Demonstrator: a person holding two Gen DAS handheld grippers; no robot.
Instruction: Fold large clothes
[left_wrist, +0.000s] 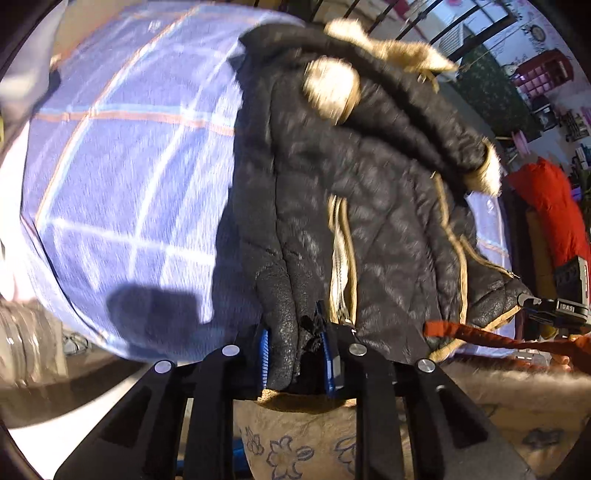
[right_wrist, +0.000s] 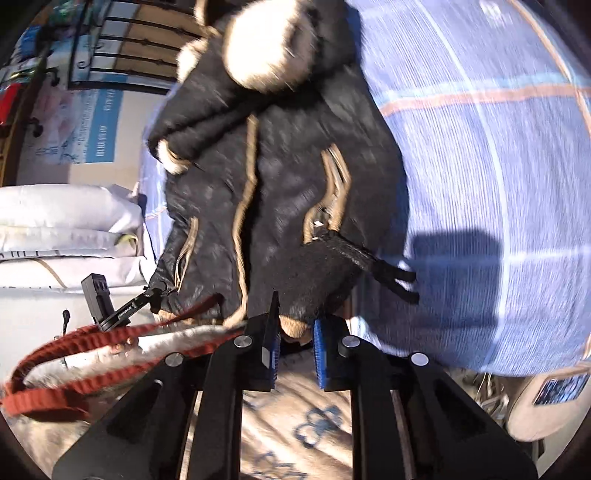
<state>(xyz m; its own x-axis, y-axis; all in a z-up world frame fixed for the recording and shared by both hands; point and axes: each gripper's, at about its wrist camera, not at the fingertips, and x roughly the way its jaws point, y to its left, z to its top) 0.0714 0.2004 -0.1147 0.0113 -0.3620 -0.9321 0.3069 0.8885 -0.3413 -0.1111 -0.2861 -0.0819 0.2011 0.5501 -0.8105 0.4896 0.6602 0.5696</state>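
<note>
A black quilted coat with tan piping and pale fur trim lies on a blue checked bedsheet. It also shows in the right wrist view. My left gripper is shut on a thick fold of the coat's hem. My right gripper is shut on another part of the hem, with tan lining between the blue pads. The other gripper shows at the coat's far corner in each view. The frames are blurred by motion.
A red strap and a grey furry cover lie in front of the bed. White stacked bags stand at the left of the right wrist view. A red garment lies at the right.
</note>
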